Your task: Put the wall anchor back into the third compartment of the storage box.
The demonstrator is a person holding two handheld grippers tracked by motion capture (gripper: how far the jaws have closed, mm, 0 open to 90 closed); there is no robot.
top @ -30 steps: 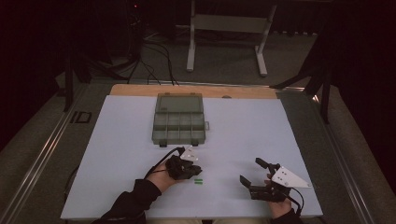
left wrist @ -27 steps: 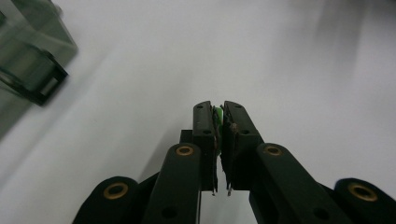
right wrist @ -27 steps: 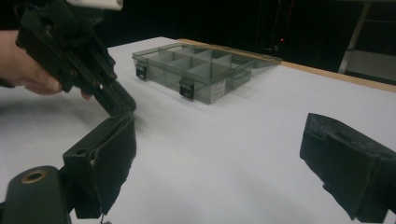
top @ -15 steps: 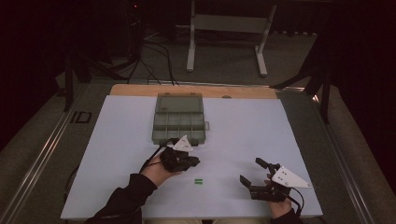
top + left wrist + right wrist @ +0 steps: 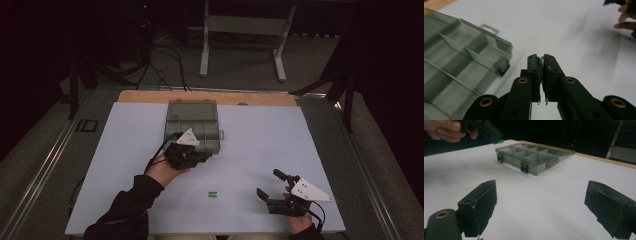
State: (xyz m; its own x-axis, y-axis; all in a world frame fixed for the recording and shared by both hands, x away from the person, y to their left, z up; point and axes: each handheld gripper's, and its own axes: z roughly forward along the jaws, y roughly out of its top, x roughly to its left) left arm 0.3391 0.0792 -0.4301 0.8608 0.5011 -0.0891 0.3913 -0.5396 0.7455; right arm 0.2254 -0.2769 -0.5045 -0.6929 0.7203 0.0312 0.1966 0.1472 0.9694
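Observation:
My left gripper (image 5: 206,156) hangs above the white mat, just in front of the near edge of a clear compartment box (image 5: 192,125). It is shut on a small green piece (image 5: 540,61), pinched between the jaw tips (image 5: 540,58). The box (image 5: 461,65) lies to that gripper's left with its lid folded back. A second small green piece (image 5: 213,194) lies on the mat between the two hands. My right gripper (image 5: 268,183) rests at the front right, open, with nothing between its jaws (image 5: 541,187). From the right gripper view, the left gripper (image 5: 491,133) hovers beside the box (image 5: 529,157).
The white mat (image 5: 260,135) covers a table with a wooden strip (image 5: 150,96) at its far edge. Metal rails run along both sides. A white stand (image 5: 240,25) and cables sit on the dark floor beyond.
My left hand has risen and moved away from the green piece on the mat toward the box's near edge. The right gripper has stayed put.

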